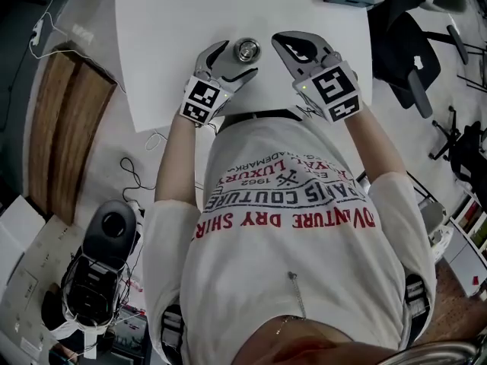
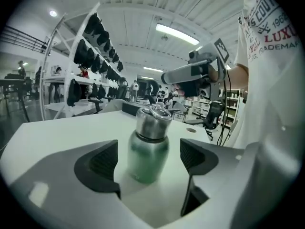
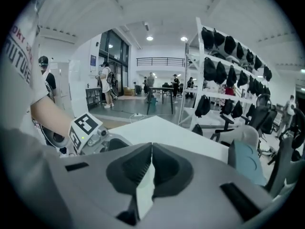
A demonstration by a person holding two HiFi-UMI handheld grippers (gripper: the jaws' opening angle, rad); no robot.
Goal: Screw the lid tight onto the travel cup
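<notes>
On the left of the white table (image 1: 175, 36), near its front edge, the left gripper (image 1: 237, 59) reaches around the travel cup (image 1: 247, 49). Its jaws stand wide apart, one on each side of the green body, and I see a gap on both sides, so it holds nothing yet. The cup stands upright on the table, and the steel lid (image 2: 153, 119) already sits on top of it. Whether the lid is fully tight I cannot tell. Further right, the right gripper (image 3: 151, 148) hangs in the air, above and away from the cup. Its jaws are pressed together with nothing between them. To me this looks like a pause in the tightening, or maybe its end. If one more turn is needed, the left jaws must first close on the body to keep the cup steady. Then the right jaws must open, come down over the lid, grip it and twist.
</notes>
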